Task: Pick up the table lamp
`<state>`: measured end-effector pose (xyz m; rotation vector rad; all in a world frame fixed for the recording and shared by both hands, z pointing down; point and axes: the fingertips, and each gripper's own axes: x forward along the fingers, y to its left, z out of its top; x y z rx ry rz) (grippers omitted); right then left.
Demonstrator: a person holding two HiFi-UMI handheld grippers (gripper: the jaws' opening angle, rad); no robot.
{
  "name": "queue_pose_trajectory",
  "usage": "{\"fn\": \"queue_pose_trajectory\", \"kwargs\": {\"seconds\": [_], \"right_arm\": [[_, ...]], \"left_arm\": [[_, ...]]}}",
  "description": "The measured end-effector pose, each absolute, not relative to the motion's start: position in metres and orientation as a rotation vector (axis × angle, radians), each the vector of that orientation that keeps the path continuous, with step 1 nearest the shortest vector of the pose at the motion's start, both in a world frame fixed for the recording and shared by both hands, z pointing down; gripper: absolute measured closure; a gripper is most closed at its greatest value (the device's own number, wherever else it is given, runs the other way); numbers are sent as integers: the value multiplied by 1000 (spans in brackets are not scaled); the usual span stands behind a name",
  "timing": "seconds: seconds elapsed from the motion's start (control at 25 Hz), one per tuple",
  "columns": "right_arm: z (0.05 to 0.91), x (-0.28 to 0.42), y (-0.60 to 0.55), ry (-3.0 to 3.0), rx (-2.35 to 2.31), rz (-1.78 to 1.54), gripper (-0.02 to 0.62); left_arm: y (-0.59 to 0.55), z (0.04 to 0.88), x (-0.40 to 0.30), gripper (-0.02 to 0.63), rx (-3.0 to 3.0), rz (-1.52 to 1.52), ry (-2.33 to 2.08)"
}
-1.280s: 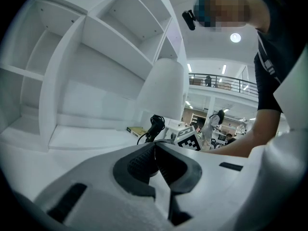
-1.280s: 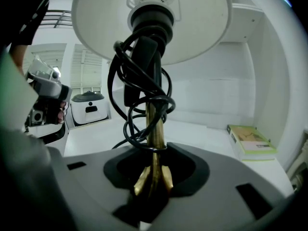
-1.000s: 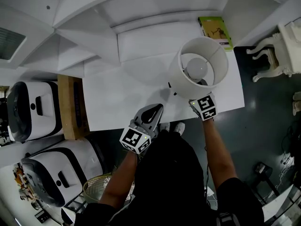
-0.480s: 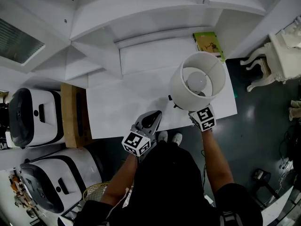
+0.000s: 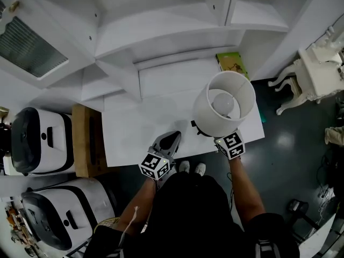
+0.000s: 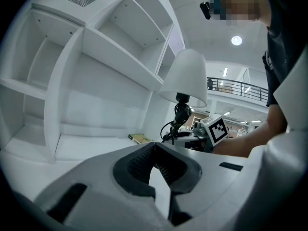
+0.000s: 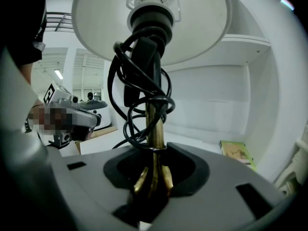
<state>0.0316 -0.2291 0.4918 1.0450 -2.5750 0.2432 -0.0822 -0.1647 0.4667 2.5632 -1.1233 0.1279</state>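
Observation:
The table lamp (image 5: 224,104) has a white drum shade, a brass stem (image 7: 154,124) and a black cord wound round the stem. My right gripper (image 7: 153,150) is shut on the stem low down, and in the head view it sits under the shade's near edge (image 5: 226,140). The lamp stands upright over the right end of the white desk (image 5: 140,122). My left gripper (image 5: 173,137) hovers at the desk's front edge, left of the lamp, shut with nothing in it (image 6: 155,144). From the left gripper view the lamp (image 6: 185,78) shows ahead to the right.
A green book (image 5: 232,64) lies at the desk's back right corner. White shelves (image 5: 161,31) rise behind the desk. A wooden stand (image 5: 86,138) and two white machines (image 5: 37,136) are at the left. A white ornate piece of furniture (image 5: 317,71) stands at the right.
The lamp has come up toward the head camera with my right gripper still shut on its stem. My left gripper rose a little and stayed shut.

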Motion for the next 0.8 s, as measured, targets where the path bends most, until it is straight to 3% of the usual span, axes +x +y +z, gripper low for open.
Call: {"fn": "queue_pose_trajectory", "kwargs": {"seconds": [0.8], "right_arm": [[470, 33, -198, -2577, 1047, 282, 459]], "left_arm": [[-164, 450, -88, 588, 2596, 111, -1118]]}}
